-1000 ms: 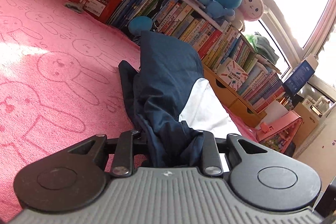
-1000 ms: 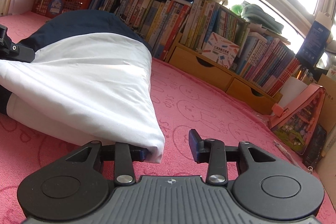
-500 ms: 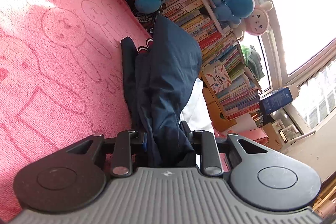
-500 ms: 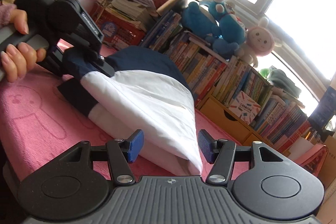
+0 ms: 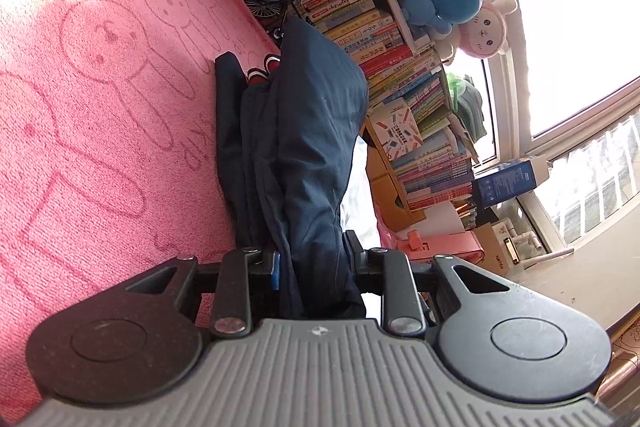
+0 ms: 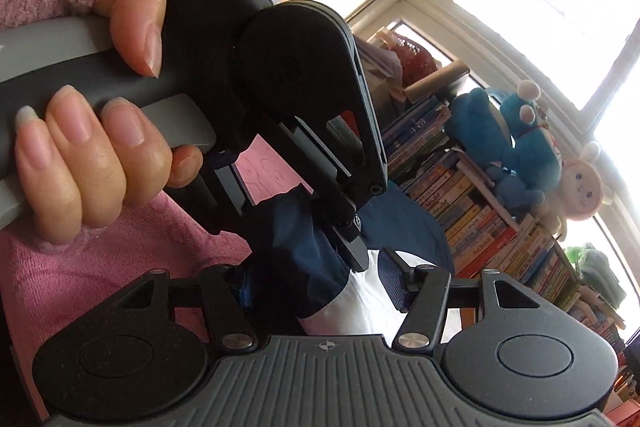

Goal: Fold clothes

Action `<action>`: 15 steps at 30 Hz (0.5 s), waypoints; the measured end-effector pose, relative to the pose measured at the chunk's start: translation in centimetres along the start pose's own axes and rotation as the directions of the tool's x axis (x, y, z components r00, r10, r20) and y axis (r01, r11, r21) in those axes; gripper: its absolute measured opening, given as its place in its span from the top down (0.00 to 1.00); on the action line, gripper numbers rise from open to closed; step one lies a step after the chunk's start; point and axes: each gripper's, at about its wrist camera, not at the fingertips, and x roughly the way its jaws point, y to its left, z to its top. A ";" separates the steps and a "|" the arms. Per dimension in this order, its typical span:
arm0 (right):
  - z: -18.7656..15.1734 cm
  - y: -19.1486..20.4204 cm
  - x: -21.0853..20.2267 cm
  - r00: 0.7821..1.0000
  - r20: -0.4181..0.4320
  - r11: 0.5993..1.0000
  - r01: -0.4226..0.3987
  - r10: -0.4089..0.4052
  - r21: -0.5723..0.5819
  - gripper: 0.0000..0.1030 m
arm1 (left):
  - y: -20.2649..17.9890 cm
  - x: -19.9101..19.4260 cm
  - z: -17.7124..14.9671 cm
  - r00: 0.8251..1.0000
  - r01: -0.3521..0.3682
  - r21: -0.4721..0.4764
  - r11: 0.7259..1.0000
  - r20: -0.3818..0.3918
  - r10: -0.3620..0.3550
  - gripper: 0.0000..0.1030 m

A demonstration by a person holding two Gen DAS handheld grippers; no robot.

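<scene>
the navy-and-white garment (image 5: 312,147), bunched and lifted off the pink blanket (image 5: 100,107) near its book-lined edge, looks only partly folded, left gripper (image 5: 316,259) clamped on its navy cloth, right gripper (image 6: 316,287) half-open and just closing around the hem, not visibly pinching; "das" is printed on the left gripper's body.

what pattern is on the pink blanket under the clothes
Outlined cartoon bunnies on the pink blanket, clearest in the left wrist view.

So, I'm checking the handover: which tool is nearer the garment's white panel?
Right. The right tool has just been closing with the white panel between its jaws; the left tool clamps the navy fabric.
</scene>
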 end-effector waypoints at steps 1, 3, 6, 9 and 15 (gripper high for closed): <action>0.0 0.0 0.2 1.000 0.002 1.000 -0.005 0.005 -0.009 0.57 | -0.1 -0.1 0.1 1.000 -0.004 0.006 1.000 0.002 0.004 0.79; -0.1 0.1 0.3 1.000 0.005 0.999 0.008 -0.007 -0.038 0.68 | -0.1 -0.1 0.5 1.000 -0.015 0.020 1.000 -0.011 0.015 0.79; -0.4 0.0 0.3 1.000 0.003 0.998 0.020 -0.020 -0.058 0.72 | 0.4 0.0 0.8 0.999 0.014 -0.008 1.000 -0.032 -0.014 0.78; -0.8 0.0 0.4 0.998 -0.008 0.996 0.062 -0.062 -0.060 0.74 | 1.1 -0.2 1.1 0.997 0.068 -0.065 0.996 -0.031 -0.071 0.77; -1.3 0.3 0.3 0.997 -0.006 0.996 0.072 -0.072 -0.051 0.87 | 2.3 -1.0 1.4 0.995 0.094 -0.142 0.985 0.002 -0.095 0.71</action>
